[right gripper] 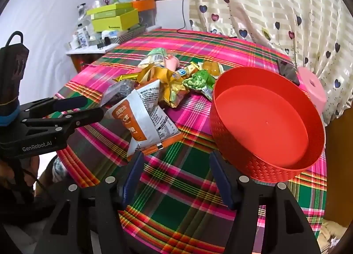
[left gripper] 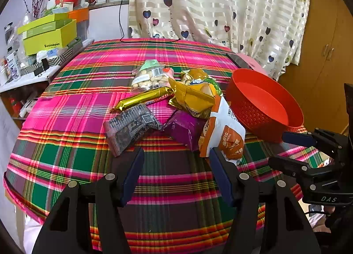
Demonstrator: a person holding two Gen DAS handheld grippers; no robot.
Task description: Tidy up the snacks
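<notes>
Your left gripper (left gripper: 176,173) hangs over the near edge of the round table in its pink, green and orange plaid cloth (left gripper: 66,121), tilted down, its blue-padded fingers spread wide with only cloth between them; your right gripper (right gripper: 176,174) hovers likewise over the near right part of the table, fingers apart and gripping nothing; just past the left gripper's tips lies the snack pile, with a white-and-orange crinkled foil packet (left gripper: 222,134) nearest, a grey printed plastic packet (left gripper: 130,128) to its left and a purple wrapped packet (left gripper: 185,130) between them; behind these sit a long gold foil bar (left gripper: 143,98), a crumpled yellow-gold foil bag (left gripper: 194,97), and farther back a clear bag of pale round nuts with a green label (left gripper: 150,77); a green pea packet (right gripper: 198,81) rests at the pile's right side, near the round red plastic basket with a woven-textured wall (right gripper: 260,165), which stands empty by the table's right edge; beyond the far edge hangs a cream curtain with dark hearts (left gripper: 220,6).
</notes>
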